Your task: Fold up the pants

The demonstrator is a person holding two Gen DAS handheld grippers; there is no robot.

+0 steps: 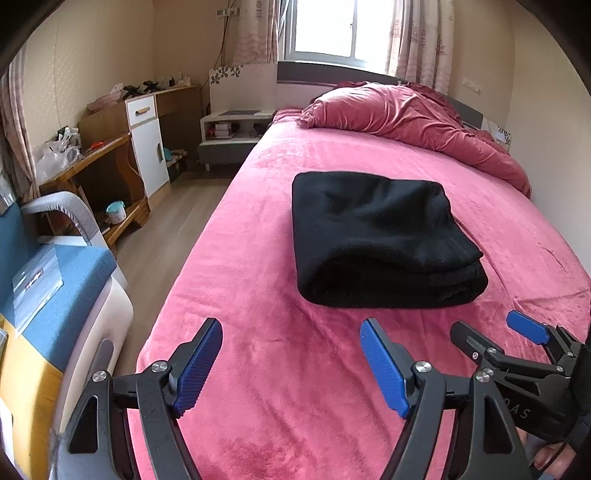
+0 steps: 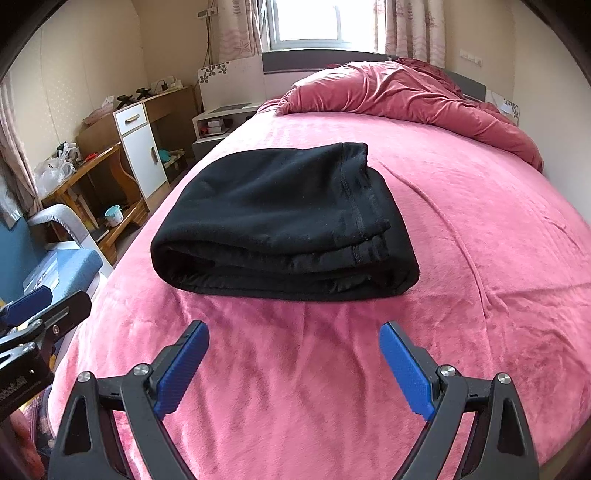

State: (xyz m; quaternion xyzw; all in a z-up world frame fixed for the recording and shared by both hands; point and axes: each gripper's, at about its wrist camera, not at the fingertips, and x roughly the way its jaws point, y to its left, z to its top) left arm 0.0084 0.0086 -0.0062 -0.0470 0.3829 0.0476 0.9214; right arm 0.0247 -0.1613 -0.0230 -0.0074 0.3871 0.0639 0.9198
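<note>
Nearest, the left gripper (image 1: 291, 363) and right gripper (image 2: 293, 363) are hovering wide apart, holding nothing, over the pink bedspread (image 1: 266, 236). The black pants (image 2: 280, 221) are lying folded mid-bed. Farther off, a crumpled quilt (image 1: 413, 118) is sitting under the window (image 1: 325, 26), with a wooden desk (image 1: 103, 155) standing left.

A bed with a pink plush cover (image 1: 258, 229) fills most of the room, and a rumpled pink duvet (image 1: 406, 114) lies heaped at its far end under a bright window (image 1: 328, 29) with patterned curtains (image 1: 421, 40). Beside the bed stand a low white nightstand (image 1: 229, 133), a wooden desk with a white cabinet (image 1: 147, 155), and a blue-cushioned chair (image 1: 48, 273)
</note>
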